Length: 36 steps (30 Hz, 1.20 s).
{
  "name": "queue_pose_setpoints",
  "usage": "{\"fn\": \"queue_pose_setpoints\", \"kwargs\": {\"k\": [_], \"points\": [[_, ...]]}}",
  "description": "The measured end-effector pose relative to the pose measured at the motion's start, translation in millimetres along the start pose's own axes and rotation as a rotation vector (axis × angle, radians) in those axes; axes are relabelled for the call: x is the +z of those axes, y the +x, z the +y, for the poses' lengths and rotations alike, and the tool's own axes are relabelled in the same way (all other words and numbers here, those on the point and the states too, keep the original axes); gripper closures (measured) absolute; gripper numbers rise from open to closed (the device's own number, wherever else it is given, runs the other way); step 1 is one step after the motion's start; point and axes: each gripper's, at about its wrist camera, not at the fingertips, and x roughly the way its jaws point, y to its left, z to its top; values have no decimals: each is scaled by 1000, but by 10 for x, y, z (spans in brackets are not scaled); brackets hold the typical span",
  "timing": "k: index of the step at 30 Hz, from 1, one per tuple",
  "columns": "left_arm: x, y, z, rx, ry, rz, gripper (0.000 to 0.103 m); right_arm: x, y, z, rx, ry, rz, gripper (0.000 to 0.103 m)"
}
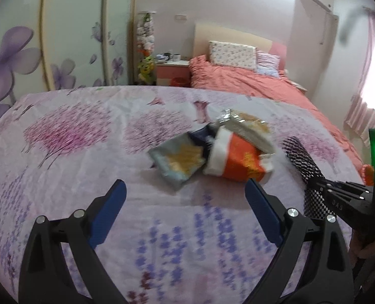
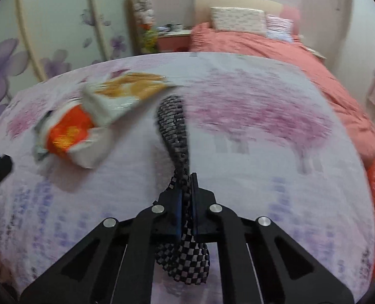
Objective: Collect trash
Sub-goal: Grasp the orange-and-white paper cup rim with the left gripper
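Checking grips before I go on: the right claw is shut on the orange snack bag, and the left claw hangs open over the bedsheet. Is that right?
Not quite. The right claw is shut on the black-and-white checkered wrapper, not the orange snack bag, which lies loose on the bedsheet to its left; the right wrist view shows this. The left claw is indeed open over the sheet.

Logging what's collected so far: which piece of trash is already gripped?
The black-and-white checkered wrapper, pinched in the right gripper. The orange, grey and silver-yellow packets lie loose.
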Motion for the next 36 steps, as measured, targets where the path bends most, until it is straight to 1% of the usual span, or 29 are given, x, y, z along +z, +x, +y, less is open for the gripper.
{"fn": "queue_pose_setpoints", "kwargs": {"k": [1, 3, 6, 10, 11, 12, 13, 14, 15, 16, 18, 20, 21, 22, 24, 26, 30, 33, 36], "points": [[29, 18, -48, -15, 8, -3, 10, -21, -11, -95, -19, 20, 0, 97], [95, 84, -140, -48, 26, -1, 10, -49, -23, -205, -10, 54, -2, 97], [166, 231, -233, -63, 41, 23, 11, -73, -35, -222, -7, 70, -4, 97], [219, 430, -258, -71, 32, 68, 16, -92, -42, -248, 6, 80, -3, 97], [225, 480, -260, -74, 29, 82, 20, -100, -38, -262, 13, 86, -3, 97], [226, 519, -267, -89, 26, 96, 26, -105, -34, -272, 24, 95, -3, 97], [222, 543, -270, -105, 24, 105, 29, -103, -30, -297, 28, 99, -3, 97], [219, 559, -287, -130, 20, 116, 37, -105, -30, -304, 32, 102, -3, 97], [206, 553, -305, -152, 14, 120, 42, -106, -27, -317, 36, 106, -3, 97], [191, 546, -314, -171, 12, 120, 43, -107, -27, -326, 38, 108, -3, 97], [151, 494, -398, -249, 21, 119, 50, -118, -34, -327, 32, 108, -4, 97], [106, 448, -469, -308, 45, 120, 52, -141, -65, -336, 27, 102, -4, 97], [70, 420, -550, -335, 79, 120, 53, -161, -82, -347, 22, 97, -5, 97], [55, 416, -606, -335, 102, 117, 53, -170, -95, -372, 20, 96, -6, 97], [16, 421, -717, -297, 144, 107, 54, -193, -120, -428, 8, 101, -9, 97], [22, 473, -750, -293, 117, 116, 54, -210, -137, -495, -6, 113, -9, 97], [51, 527, -772, -282, 57, 114, 63, -233, -140, -611, -4, 143, -9, 97], [71, 571, -860, -271, 57, 112, 68, -227, -129, -608, -8, 139, -8, 97], [65, 628, -913, -255, 65, 126, 71, -231, -133, -602, -6, 141, -7, 97]]}}
